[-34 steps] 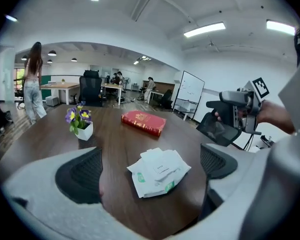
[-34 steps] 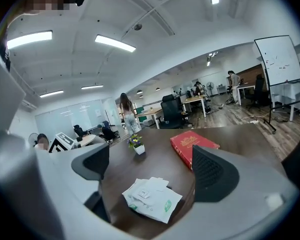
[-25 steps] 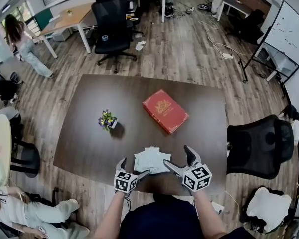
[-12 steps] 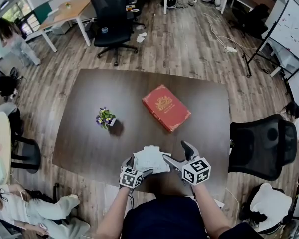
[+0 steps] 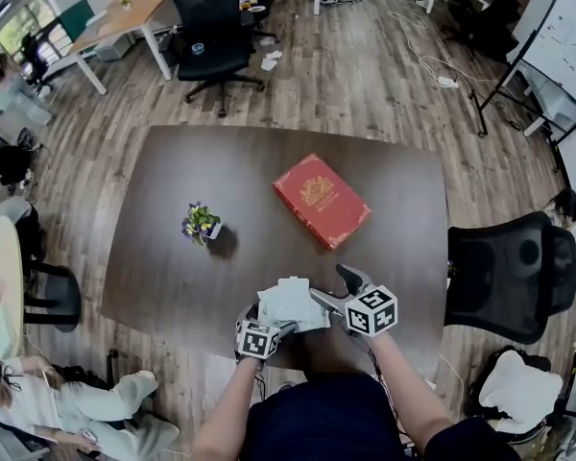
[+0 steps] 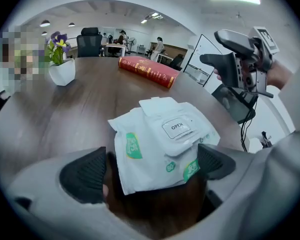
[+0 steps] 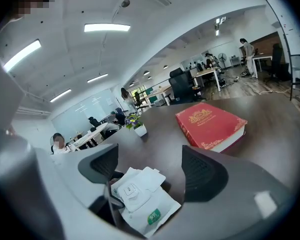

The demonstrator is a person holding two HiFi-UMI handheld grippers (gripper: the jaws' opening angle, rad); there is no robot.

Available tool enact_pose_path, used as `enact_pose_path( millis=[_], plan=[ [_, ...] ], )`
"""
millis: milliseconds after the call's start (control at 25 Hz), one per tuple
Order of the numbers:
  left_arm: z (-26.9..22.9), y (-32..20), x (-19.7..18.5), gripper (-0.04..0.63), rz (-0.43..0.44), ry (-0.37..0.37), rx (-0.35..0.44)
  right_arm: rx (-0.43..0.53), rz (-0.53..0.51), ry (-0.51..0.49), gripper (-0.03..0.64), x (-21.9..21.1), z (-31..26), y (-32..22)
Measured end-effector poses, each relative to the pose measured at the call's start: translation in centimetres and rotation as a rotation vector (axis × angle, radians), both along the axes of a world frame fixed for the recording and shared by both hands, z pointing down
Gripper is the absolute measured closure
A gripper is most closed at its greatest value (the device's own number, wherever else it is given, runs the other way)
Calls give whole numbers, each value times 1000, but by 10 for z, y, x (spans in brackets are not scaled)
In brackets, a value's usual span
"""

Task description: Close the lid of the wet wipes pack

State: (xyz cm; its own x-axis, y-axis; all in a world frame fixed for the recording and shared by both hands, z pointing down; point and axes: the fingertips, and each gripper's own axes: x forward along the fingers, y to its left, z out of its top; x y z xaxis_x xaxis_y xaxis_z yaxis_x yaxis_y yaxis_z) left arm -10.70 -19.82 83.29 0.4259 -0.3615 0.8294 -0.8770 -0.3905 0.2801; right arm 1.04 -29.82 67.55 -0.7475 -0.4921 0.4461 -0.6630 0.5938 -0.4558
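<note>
1. Left claw [image 6: 147, 170]: I read its jaws as standing wide apart, straddling the near end of the wet wipes pack [image 6: 155, 149]. The pad [image 6: 215, 160] on the right side of that view sits right against the pack's near corner. The opposite pad is clear of the pack, with bare table showing in the gap. Nothing is clamped.

2. Right claw [image 7: 152, 161]: its jaws are partly open and have just been closing. Nothing is between the pads. This claw hangs above the table, over the right side of the pack, which shows low in the right gripper view, closer to the left pad.

3. Wet wipes pack: it lies flat on the dark table [image 5: 173, 257], close to the edge nearest me, label side up. As far as I can judge, its long axis runs roughly side to side, about parallel to that near edge and slightly skewed.

4. Lid flap [image 6: 157, 105]: it is open and folded back past the pack's far edge. It points toward the table's middle, where the red book [image 5: 322, 200] lies. The "OPEN" label reads upright from the left gripper view.

5. A small flower pot [image 5: 202, 224] stands well apart to the left.
</note>
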Motion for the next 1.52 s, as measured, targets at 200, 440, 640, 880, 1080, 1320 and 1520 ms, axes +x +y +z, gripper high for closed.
enact_pose_path(
  millis=[200, 440, 640, 880, 1080, 1320, 1520],
  plan=[
    [3, -1, 0, 28, 0, -11, -5, -112, -77, -3, 257, -17, 44, 3],
    [1, 0, 0, 28, 7, -21, -28, -312, -212, 49, 370, -33, 99, 5],
    [4, 0, 0, 28, 8, -27, -28, -472, -241, 53, 371, -37, 131, 5],
    [4, -2, -1, 28, 9, -31, -29, -552, -332, 58, 408, -48, 136, 6],
    [5, -1, 0, 28, 9, -30, -35, -553, -384, 87, 430, -54, 138, 9],
    [5, -2, 0, 28, 17, -31, -34, -466, -423, 36, 446, -64, 110, 6],
    [5, -1, -1, 28, 16, -31, -35, -417, -472, -39, 454, -76, 80, 16]
  ],
)
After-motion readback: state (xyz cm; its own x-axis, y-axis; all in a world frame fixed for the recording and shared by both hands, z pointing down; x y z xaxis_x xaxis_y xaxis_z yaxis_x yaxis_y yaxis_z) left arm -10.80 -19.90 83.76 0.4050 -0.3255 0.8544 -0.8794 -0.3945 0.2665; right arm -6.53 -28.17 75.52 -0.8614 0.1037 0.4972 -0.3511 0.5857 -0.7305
